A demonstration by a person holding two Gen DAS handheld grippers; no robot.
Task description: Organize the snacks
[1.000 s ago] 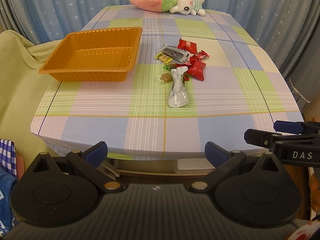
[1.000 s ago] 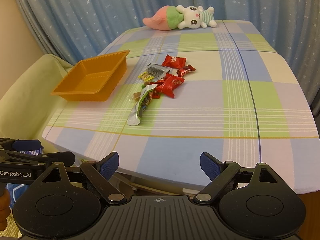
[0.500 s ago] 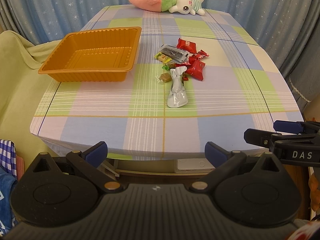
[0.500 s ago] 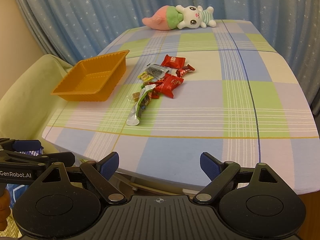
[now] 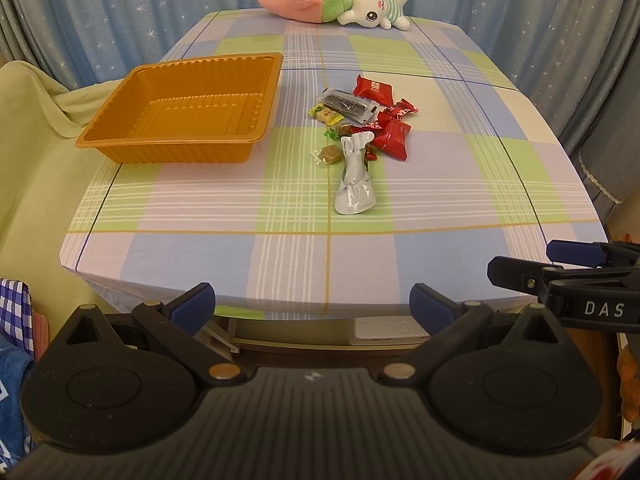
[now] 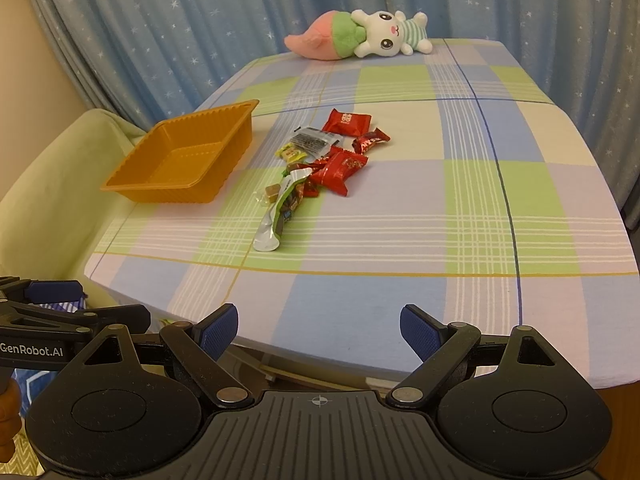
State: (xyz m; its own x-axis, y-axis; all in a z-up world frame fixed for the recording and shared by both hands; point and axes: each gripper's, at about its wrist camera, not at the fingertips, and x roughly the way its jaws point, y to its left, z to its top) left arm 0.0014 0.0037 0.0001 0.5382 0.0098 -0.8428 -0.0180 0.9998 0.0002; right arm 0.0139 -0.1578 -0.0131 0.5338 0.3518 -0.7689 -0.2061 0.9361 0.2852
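A heap of snacks lies mid-table: red packets (image 5: 394, 138) (image 6: 339, 166), a silver pouch (image 5: 354, 178) (image 6: 276, 216), a dark sachet (image 5: 346, 103) (image 6: 314, 139), a yellow candy (image 5: 326, 113) and a brown caramel (image 5: 330, 154) (image 6: 272, 193). An empty orange tray (image 5: 188, 112) (image 6: 184, 158) stands left of them. My left gripper (image 5: 312, 304) is open and empty, short of the table's near edge. My right gripper (image 6: 320, 328) is open and empty, also at the near edge. Each gripper shows at the side of the other's view.
A plush rabbit with a pink carrot (image 5: 336, 2) (image 6: 360, 38) lies at the table's far edge. The checked tablecloth (image 5: 440, 184) (image 6: 460, 208) covers the table. A green-covered seat (image 5: 36, 168) stands left. Blue starred curtains hang behind.
Both views have crept very slightly; the table and snacks have barely shifted. Both grippers stay open and empty.
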